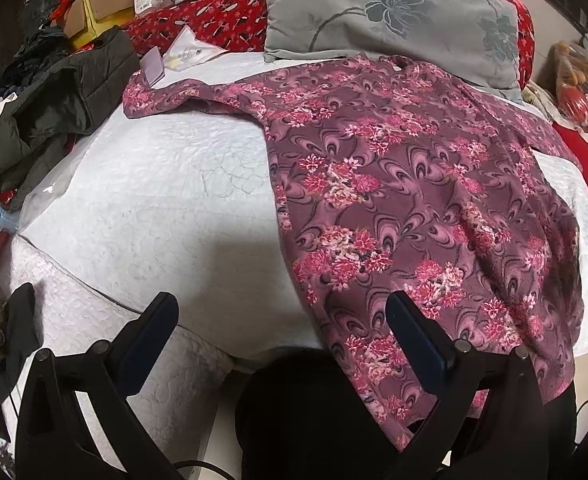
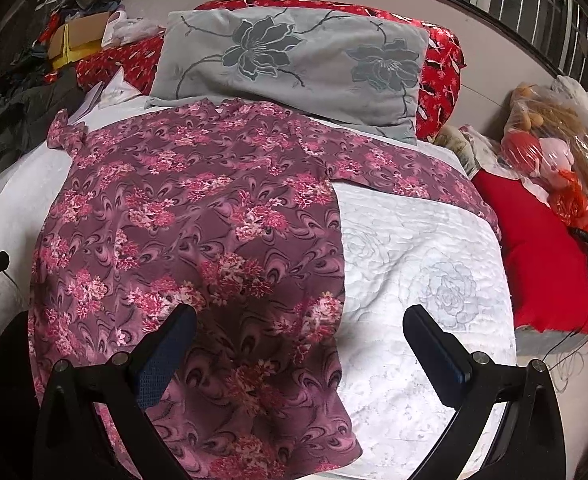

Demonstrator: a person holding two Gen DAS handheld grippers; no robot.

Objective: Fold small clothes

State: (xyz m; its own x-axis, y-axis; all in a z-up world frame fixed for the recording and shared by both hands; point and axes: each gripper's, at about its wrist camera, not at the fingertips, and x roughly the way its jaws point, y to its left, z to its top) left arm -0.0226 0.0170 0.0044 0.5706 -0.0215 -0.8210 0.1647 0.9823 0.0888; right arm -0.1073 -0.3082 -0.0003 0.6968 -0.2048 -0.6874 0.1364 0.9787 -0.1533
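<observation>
- The floral garment [image 1: 413,184] (mauve, with pink flower clusters) lies spread flat on the white quilted bedspread [image 1: 154,184], its collar end toward the grey flowered pillow [image 1: 389,16] and its hem hanging over the near edge of the bed.
- One sleeve [image 1: 166,96] stretches out to the left, the other [image 2: 413,180] to the right.
- The left gripper [image 1: 282,316] hangs above the garment's left edge, jaws spread wide, holding nothing.
- The right gripper [image 2: 299,326] hangs above the garment's right edge, equally wide apart and empty.
- A dark green jacket [image 1: 54,104] lies at the bed's left side.
</observation>
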